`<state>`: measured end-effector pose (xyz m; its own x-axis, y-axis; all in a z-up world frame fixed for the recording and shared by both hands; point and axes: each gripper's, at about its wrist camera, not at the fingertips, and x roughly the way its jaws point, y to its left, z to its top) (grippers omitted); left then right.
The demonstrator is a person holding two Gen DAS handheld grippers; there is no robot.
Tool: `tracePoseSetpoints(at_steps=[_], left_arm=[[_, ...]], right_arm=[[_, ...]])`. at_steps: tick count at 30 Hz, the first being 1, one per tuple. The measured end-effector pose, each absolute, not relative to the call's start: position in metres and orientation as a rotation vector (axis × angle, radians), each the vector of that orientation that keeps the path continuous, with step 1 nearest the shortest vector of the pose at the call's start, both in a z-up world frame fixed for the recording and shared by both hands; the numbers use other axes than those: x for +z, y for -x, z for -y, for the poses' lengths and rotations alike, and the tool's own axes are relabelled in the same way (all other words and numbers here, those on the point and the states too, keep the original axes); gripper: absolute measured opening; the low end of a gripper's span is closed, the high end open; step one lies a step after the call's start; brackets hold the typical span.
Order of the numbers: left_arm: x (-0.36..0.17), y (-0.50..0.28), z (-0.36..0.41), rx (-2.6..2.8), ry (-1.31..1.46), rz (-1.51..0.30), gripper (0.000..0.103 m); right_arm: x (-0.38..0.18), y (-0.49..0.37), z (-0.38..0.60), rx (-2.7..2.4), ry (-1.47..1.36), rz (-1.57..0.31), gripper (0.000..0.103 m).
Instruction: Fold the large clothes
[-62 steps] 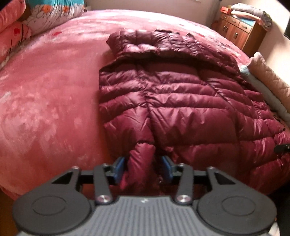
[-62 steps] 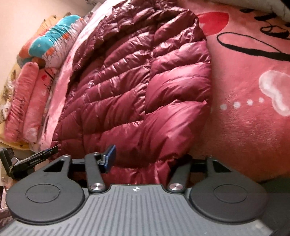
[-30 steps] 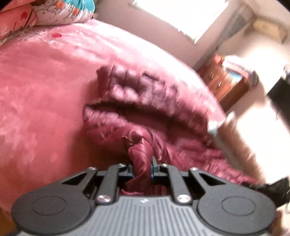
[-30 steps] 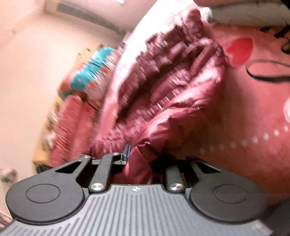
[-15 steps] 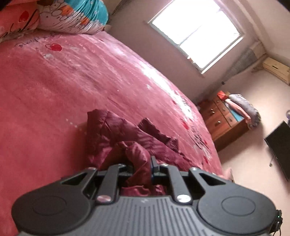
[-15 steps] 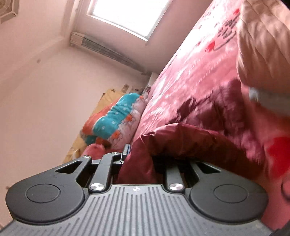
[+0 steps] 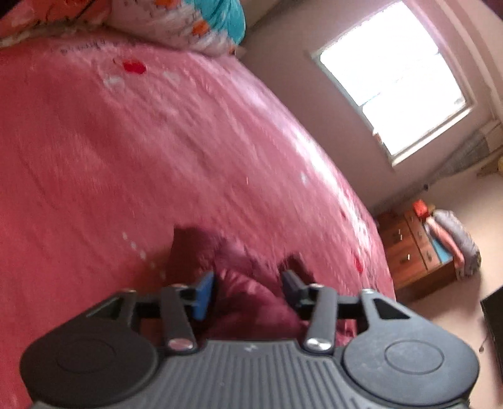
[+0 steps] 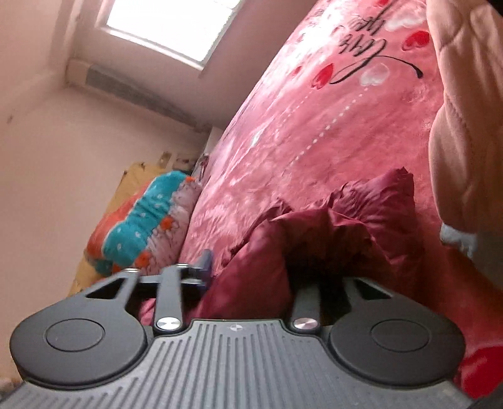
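The dark red puffer jacket [image 7: 239,267] lies bunched on the pink bed cover [image 7: 125,151]. My left gripper [image 7: 248,288] is open, its fingers spread to either side of the jacket fabric. In the right wrist view the jacket [image 8: 345,226] is heaped just ahead. My right gripper [image 8: 254,277] is open too, with jacket fabric lying between its spread fingers. The right finger is mostly hidden behind the fabric.
A teal, orange and white pillow [image 7: 188,22] lies at the head of the bed, also in the right wrist view [image 8: 141,226]. A beige quilted blanket [image 8: 465,110] lies beside the jacket. A wooden dresser [image 7: 415,248] with folded clothes stands past the bed. A window [image 7: 393,72] is behind.
Both grippers lifted the jacket's lower edge and carried it forward over the rest. Half a second ago both were shut on the fabric; now both have opened and let go.
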<state>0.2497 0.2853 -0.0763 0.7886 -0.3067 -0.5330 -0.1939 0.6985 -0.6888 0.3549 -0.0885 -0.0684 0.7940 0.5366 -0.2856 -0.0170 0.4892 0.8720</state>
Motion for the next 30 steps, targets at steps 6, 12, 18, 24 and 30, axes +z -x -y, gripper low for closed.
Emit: tracePoseSetpoints(at_steps=[6, 12, 18, 24, 30], left_arm=[[-0.065, -0.245, -0.301, -0.022, 0.729, -0.608, 0.053], [-0.068, -0.228, -0.291, -0.047, 0.584, -0.617, 0.054], [-0.097, -0.2, -0.276, -0.093, 0.475, -0.683, 0.055], [-0.129, -0.192, -0.262, -0.112, 0.473, -0.734, 0.063], [-0.138, -0.204, -0.248, -0.124, 0.492, -0.711, 0.073]], right_arm=[[-0.066, -0.367, 0.094, 0.305, -1.05, -0.515, 0.103], [-0.038, -0.355, 0.099, 0.312, -1.011, -0.394, 0.103], [-0.029, -0.298, 0.089, 0.219, -0.77, -0.416, 0.103], [-0.08, -0.248, 0.07, 0.1, -0.614, -0.566, 0.103], [-0.118, -0.241, 0.067, 0.077, -0.673, -0.628, 0.103]])
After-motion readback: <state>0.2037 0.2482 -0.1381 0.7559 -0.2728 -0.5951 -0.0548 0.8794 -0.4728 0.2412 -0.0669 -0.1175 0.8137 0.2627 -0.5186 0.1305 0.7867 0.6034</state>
